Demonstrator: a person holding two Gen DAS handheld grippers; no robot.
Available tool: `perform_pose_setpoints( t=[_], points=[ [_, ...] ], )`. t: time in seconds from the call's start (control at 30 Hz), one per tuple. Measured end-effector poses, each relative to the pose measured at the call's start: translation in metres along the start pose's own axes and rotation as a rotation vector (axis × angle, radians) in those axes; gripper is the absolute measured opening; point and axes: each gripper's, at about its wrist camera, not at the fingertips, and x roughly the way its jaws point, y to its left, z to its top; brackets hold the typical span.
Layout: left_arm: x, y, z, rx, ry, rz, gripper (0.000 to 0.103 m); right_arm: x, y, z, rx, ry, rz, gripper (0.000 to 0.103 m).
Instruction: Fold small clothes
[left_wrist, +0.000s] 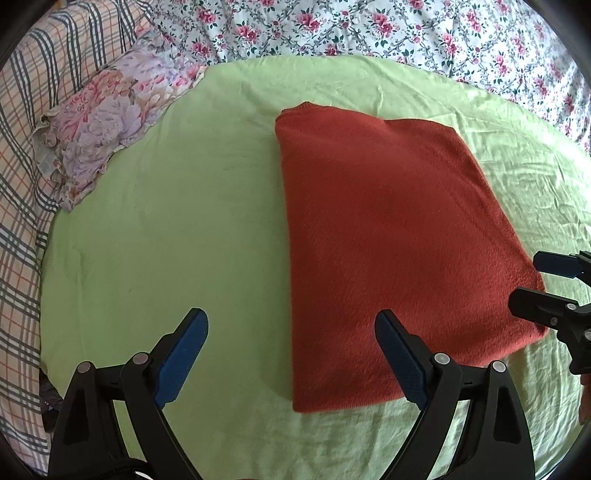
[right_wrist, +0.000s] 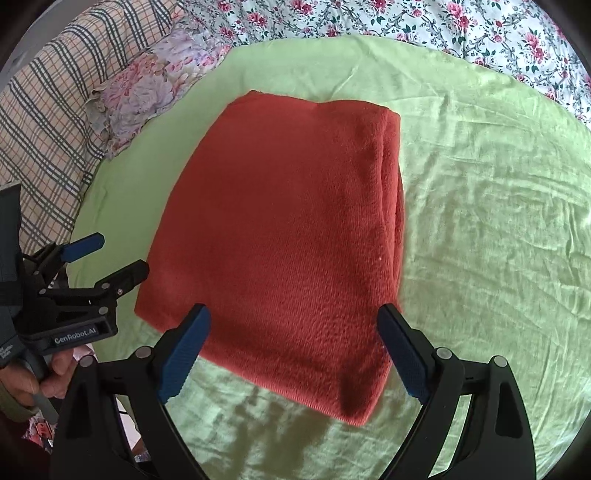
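Red cloth (right_wrist: 280, 236) lies folded on green sheet (right_wrist: 480, 221), centre frame. Left gripper (left_wrist: 291, 354) and right gripper (right_wrist: 293, 350) both spread wide, empty. Suggest pinching both 6 o'clock corners evenly before the next fold.

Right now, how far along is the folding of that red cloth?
Done: the red cloth lies as a flat rectangle on the green sheet, with stacked layers visible along its right edge, so it is already folded at least once. In hand: nothing; the left tool and right tool are both open near its near edge. Left: possibly another fold, or setting it aside.
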Motion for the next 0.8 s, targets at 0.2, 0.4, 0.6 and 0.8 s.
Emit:
perform_pose_setpoints(
  t=[0.2,0.4,0.6,0.8],
  points=[
    [0.0010,-0.0033,0.0056,-0.003,-0.005,-0.009,0.092,0.0049,-0.0047,0.0056,0.014,0.006,0.006,0.091],
    [-0.0010,-0.0062,0.0084,-0.006,-0.017,-0.018,0.092,0.0070,-0.0056,0.0071,0.017,0.008,0.006,0.091],
    [-0.0071,-0.0081,0.0085,0.000,-0.051,-0.029,0.093,0.0073,-0.0049,0.0092,0.018,-0.001,0.011,0.091],
    [-0.0079,-0.0078,0.0088,-0.002,-0.062,-0.033,0.093,0.0075,-0.0052,0.0093,0.019,-0.007,0.010,0.091]
  ],
)
